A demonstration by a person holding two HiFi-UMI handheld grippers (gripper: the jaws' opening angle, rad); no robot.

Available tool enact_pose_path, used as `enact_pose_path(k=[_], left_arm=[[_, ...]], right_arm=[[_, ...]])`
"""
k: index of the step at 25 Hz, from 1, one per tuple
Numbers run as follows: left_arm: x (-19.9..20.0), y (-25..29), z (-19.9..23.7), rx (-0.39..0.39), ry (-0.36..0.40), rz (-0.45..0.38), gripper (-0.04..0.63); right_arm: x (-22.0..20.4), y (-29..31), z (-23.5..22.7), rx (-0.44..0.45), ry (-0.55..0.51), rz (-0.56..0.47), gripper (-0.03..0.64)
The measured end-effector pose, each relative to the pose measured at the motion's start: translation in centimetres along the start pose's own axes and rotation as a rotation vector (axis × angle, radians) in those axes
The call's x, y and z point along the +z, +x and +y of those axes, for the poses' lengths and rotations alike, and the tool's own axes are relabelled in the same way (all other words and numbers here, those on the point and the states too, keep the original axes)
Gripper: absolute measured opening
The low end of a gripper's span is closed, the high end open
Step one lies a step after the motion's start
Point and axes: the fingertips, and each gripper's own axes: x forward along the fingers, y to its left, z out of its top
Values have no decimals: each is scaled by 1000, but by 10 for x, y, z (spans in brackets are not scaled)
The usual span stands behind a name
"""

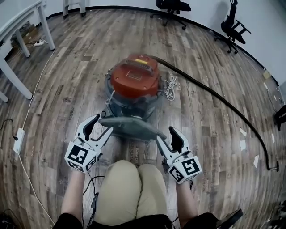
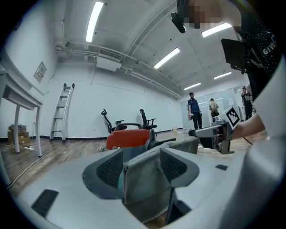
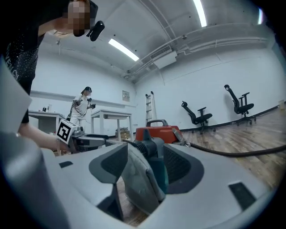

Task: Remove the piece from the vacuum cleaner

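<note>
A round canister vacuum cleaner [image 1: 134,80] with a red lid and grey-blue body stands upright on the wooden floor [image 1: 80,58], and its black hose [image 1: 214,94] trails off to the right. The flat grey fabric-covered piece [image 1: 129,126] sits crosswise just in front of its base.

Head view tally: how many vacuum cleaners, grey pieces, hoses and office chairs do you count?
Red canister vacuum cleaner: 1
Flat grey piece: 1
Long black hose: 1
Black office chairs: 2
Total: 5
</note>
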Motion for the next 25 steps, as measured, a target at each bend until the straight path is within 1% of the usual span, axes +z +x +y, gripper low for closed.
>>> enact_pose_path(k=[4, 8, 9, 10, 11, 13, 16, 19, 25], left_arm=[[-19, 3, 2, 0, -3, 50, 249], [-28, 7, 2, 2, 12, 77, 245], [-29, 7, 3, 15, 13, 79, 231], [-29, 6, 5, 30, 6, 79, 175], [-29, 4, 6, 40, -10, 79, 121], [-30, 0, 3, 38, -35, 79, 79], [-31, -4, -6, 23, -19, 78, 33], [-31, -9, -14, 24, -12, 74, 30], [-30, -17, -28, 27, 13, 68, 29]], right_arm=[[-24, 5, 8, 51, 1, 74, 236], [-33, 9, 8, 56, 24, 79, 233], [-35, 11, 7, 54, 22, 89, 230], [-36, 11, 6, 48, 15, 100, 186], [-37, 12, 6, 42, 8, 109, 100], [-38, 10, 9, 43, 3, 110, 70], [-39, 7, 9, 38, 8, 95, 49], [-39, 6, 10, 39, 30, 87, 43], [-37, 4, 15, 56, 16, 85, 40]])
